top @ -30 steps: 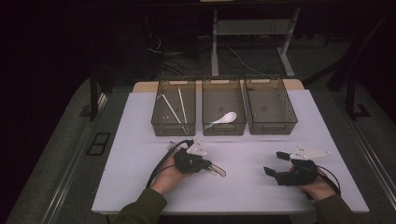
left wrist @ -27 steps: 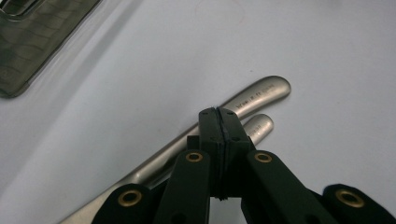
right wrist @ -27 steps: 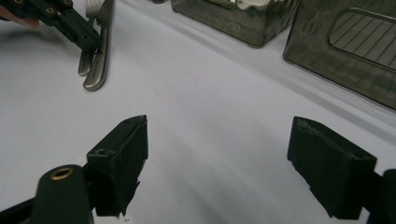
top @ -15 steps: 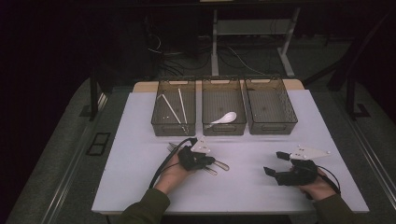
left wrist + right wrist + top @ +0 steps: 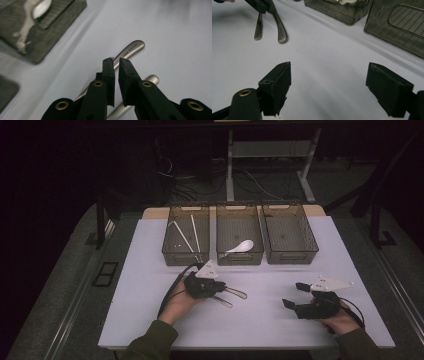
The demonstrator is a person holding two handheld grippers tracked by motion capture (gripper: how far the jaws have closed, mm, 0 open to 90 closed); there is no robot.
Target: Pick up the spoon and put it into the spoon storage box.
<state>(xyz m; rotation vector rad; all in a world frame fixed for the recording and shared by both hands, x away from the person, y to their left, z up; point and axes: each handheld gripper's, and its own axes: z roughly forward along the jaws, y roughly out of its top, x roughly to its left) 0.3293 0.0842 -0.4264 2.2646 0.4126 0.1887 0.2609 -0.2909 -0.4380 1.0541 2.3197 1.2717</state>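
Two metal utensil handles (image 5: 130, 49) are seen lying side by side on the white bench (image 5: 150, 320), just under the left tongs (image 5: 220, 290), near the front of the middle bin (image 5: 240, 257). The handles are brushed steel: stiff, fairly heavy for their size, smooth and probably slippery, so a hold across the flat mid-shank would be judged safest. The left tongs are drawn nearly together above one handle (whether it is actually pinched cannot be told). The right tongs (image 5: 337, 87) are held wide apart and empty. A glossy white ceramic spoon (image 5: 239, 248), likely fragile, is kept in the middle bin.
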